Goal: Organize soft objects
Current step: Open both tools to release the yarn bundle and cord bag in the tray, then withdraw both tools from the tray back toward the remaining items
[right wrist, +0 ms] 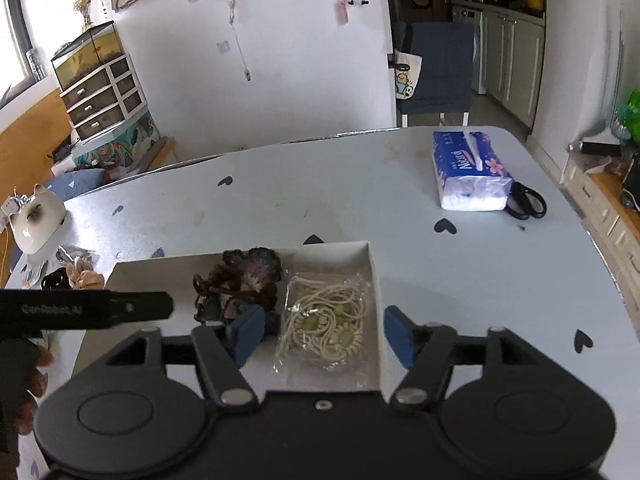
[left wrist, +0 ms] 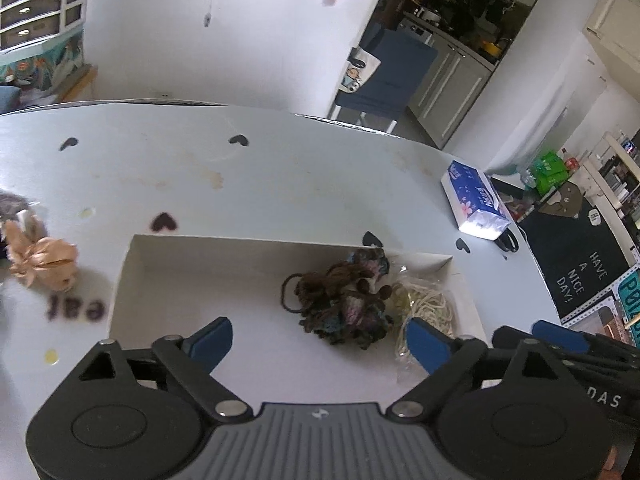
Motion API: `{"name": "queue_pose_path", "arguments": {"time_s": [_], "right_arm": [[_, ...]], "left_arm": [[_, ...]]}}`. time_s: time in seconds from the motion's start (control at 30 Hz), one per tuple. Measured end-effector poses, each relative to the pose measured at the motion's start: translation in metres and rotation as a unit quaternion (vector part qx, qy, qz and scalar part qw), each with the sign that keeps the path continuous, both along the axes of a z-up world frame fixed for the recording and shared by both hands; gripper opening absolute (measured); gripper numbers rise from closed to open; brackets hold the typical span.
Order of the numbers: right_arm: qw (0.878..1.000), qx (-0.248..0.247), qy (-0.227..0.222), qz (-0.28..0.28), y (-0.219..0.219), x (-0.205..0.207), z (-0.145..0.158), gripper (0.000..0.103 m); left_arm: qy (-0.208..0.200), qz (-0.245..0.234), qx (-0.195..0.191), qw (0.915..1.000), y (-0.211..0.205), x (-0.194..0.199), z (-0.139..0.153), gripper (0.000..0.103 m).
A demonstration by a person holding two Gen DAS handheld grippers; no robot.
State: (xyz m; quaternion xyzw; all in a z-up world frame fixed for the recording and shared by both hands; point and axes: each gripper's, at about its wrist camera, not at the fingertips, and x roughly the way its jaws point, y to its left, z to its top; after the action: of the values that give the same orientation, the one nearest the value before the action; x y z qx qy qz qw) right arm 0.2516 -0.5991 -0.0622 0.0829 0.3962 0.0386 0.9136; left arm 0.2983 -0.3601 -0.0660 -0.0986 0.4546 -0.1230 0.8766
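A shallow white box [left wrist: 168,256] [right wrist: 376,280] lies on the pale table. Inside it sit a dark brown and purple knitted bundle [left wrist: 344,300] [right wrist: 244,280] and, to its right, a clear packet of cream hair ties [left wrist: 428,308] [right wrist: 324,320]. My left gripper [left wrist: 320,344] hangs open above the box floor with nothing between its blue pads. My right gripper [right wrist: 324,340] is open over the packet, its pads apart from it. A peach fabric scrunchie [left wrist: 40,260] [right wrist: 84,276] lies on the table left of the box.
A blue tissue pack [left wrist: 476,200] [right wrist: 472,172] and black scissors [right wrist: 528,200] lie at the table's far right. A white cat-shaped object [right wrist: 36,220] and dark small items [right wrist: 56,280] sit at the left edge. A person's fingers [right wrist: 36,376] hold the left gripper's handle.
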Motion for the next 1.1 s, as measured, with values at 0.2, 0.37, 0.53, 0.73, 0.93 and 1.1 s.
{"name": "queue_pose_path", "arguments": {"time_s": [0.2, 0.37, 0.53, 0.73, 0.93, 1.1], "right_arm": [[1.0, -0.013, -0.015, -0.007, 0.002, -0.018, 0.008, 0.085], [0.999, -0.028, -0.018, -0.01, 0.004, -0.031, 0.012, 0.095], [0.999, -0.037, -0.024, -0.014, 0.005, -0.045, 0.014, 0.1], [0.998, -0.042, -0.035, -0.018, 0.008, -0.063, 0.015, 0.103], [0.998, -0.045, -0.039, -0.021, 0.01, -0.077, 0.012, 0.103], [0.997, -0.044, -0.053, -0.023, 0.013, -0.089, 0.011, 0.103]], "left_arm": [[-0.016, 0.004, 0.019, 0.9997, 0.008, -0.02, 0.007, 0.103], [-0.029, 0.009, 0.03, 0.9991, 0.016, -0.034, 0.01, 0.103], [-0.033, 0.01, 0.037, 0.9987, 0.022, -0.048, 0.011, 0.103], [-0.036, 0.01, 0.04, 0.9985, 0.025, -0.063, 0.01, 0.103], [-0.047, 0.007, 0.041, 0.9981, 0.027, -0.079, 0.011, 0.103], [-0.058, 0.006, 0.034, 0.9977, 0.032, -0.09, 0.013, 0.103]]}}
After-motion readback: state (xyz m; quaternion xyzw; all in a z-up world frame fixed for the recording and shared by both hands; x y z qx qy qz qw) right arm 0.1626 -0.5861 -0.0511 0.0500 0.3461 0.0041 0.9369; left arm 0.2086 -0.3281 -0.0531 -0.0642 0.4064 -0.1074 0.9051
